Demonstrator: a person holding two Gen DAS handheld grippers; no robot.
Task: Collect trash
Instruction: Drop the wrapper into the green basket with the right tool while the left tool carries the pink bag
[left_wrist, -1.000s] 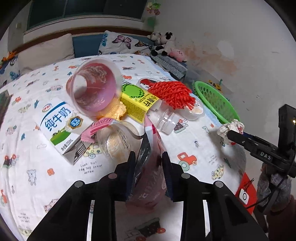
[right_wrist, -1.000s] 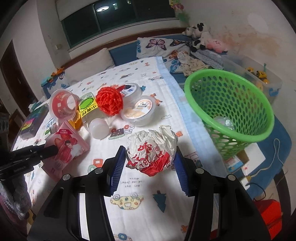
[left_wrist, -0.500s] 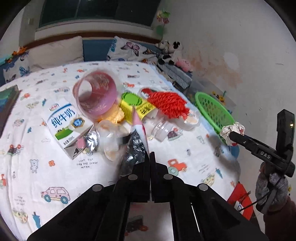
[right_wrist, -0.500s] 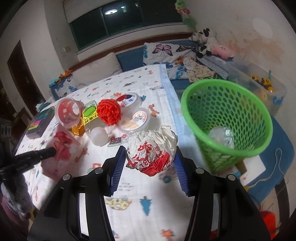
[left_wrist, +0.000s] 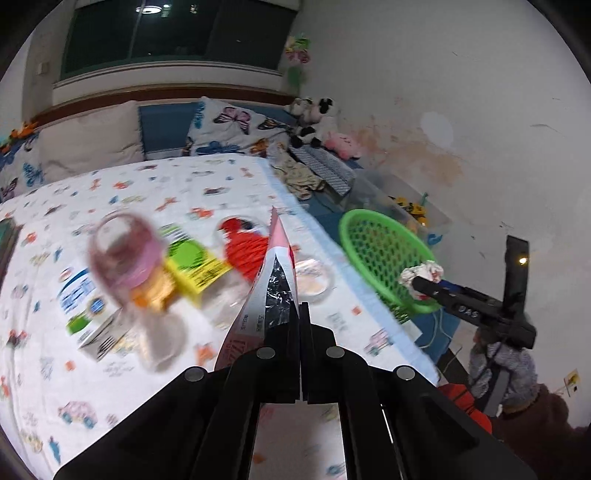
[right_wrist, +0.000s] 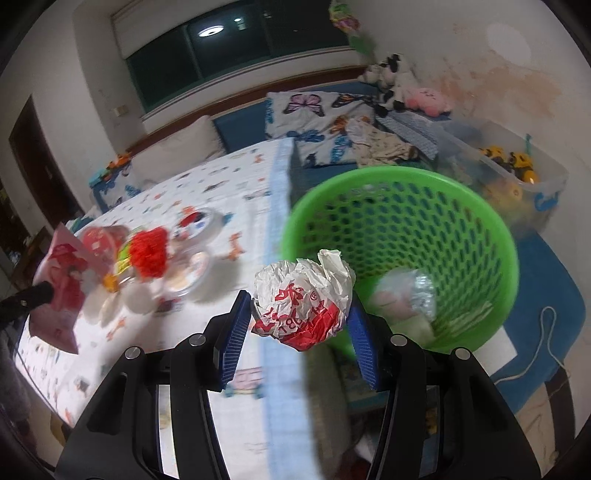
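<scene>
My left gripper (left_wrist: 300, 310) is shut on a pink foil snack bag (left_wrist: 269, 291) and holds it up above the bed; the bag also shows in the right wrist view (right_wrist: 61, 280). My right gripper (right_wrist: 301, 321) is shut on a crumpled white and red paper wrapper (right_wrist: 303, 302), held at the near rim of the green mesh basket (right_wrist: 402, 184), which holds some trash. In the left wrist view the wrapper (left_wrist: 421, 275) sits over the basket (left_wrist: 376, 247). Trash still lies on the bed: a pink cup (left_wrist: 122, 251), a red mesh ball (left_wrist: 245, 251), a milk carton (left_wrist: 85, 306).
The bed sheet (left_wrist: 147, 192) has cartoon prints. Pillows and plush toys (left_wrist: 314, 122) lie at the head. A clear toy box (right_wrist: 517, 173) stands behind the basket by the wall. A blue mat (right_wrist: 546, 295) lies on the floor.
My left gripper has closed on the snack bag and lifted it off the bed, toward the right. My right gripper has carried the wrapper to the basket's rim.
</scene>
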